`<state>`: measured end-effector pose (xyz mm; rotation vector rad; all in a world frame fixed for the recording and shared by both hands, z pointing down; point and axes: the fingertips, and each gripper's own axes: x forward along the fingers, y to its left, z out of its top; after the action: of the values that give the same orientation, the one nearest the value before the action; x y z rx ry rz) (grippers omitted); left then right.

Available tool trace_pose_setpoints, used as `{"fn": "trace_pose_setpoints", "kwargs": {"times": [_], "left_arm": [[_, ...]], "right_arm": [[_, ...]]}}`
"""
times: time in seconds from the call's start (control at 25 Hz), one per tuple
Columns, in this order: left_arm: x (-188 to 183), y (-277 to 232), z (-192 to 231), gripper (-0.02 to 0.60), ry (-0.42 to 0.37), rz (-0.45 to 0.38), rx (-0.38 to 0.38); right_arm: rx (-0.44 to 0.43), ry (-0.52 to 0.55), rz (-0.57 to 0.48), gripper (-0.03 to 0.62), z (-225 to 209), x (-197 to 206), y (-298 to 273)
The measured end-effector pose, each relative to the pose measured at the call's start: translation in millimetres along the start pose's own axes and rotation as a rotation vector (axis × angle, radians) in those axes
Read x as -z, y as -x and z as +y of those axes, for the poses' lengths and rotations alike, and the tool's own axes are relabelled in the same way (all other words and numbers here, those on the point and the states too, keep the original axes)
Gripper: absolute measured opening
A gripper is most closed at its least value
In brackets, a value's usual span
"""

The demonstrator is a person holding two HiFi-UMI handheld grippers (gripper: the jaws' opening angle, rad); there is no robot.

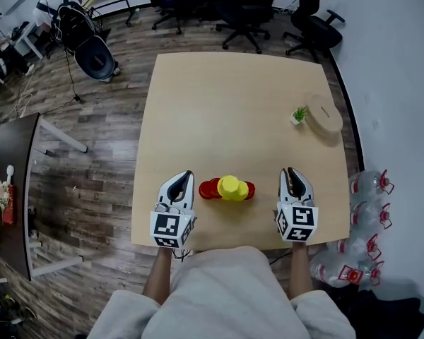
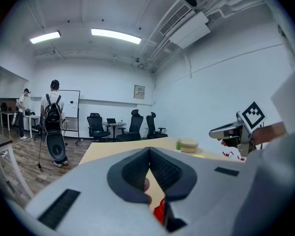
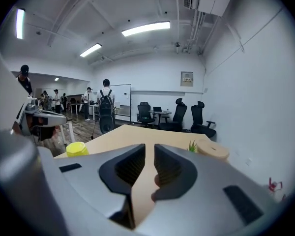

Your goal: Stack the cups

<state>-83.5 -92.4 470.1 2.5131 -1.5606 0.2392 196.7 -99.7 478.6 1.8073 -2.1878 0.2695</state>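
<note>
1. The cups sit in a tight cluster near the front edge of the tabletop (image 1: 219,97). A yellow cup (image 1: 232,187) is in the middle, with a red cup (image 1: 208,188) close against its left side and a second red cup (image 1: 249,189) close against its right. I cannot tell whether the yellow one rests on either red one.
2. The left claw (image 1: 189,175) lies just left of the cluster, pointing away from the person. Its jaws are closed tip to tip and hold nothing. The nearer red cup is just beside it.
3. The right claw (image 1: 290,171) lies to the right of the cluster, a little further off than the left one. Its jaws stand narrow, and only tabletop shows through the slim gap between them.
4. Near the far right corner, a small potted plant (image 1: 299,114) stands just beside a round wooden disc (image 1: 324,113), well apart from the cups.
5. On the floor to the right of the tabletop there is a cluster of clear water bottles (image 1: 367,217) with red handles.
6. Black office chairs (image 1: 247,6) stand beyond the far edge.
7. Further back in the room, a person wearing a backpack (image 2: 53,114) stands by a whiteboard.
</note>
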Motion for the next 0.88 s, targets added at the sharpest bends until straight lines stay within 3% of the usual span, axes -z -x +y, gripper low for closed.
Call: {"fn": "trace_pose_setpoints", "kwargs": {"times": [0.12,0.4,0.88], "left_arm": [[3.4,0.5,-0.3,0.011,-0.002,0.010,0.001],[8.1,-0.8,-3.6,0.011,-0.006,0.024,0.006],[6.4,-1.7,-6.3,0.011,-0.010,0.022,0.006]], "right_arm": [[0.021,0.008,-0.008,0.002,-5.9,1.2,4.3],[0.029,0.032,-0.052,0.002,-10.1,0.2,12.6],[-0.009,0.024,-0.032,0.002,-1.6,5.9,11.3]]}}
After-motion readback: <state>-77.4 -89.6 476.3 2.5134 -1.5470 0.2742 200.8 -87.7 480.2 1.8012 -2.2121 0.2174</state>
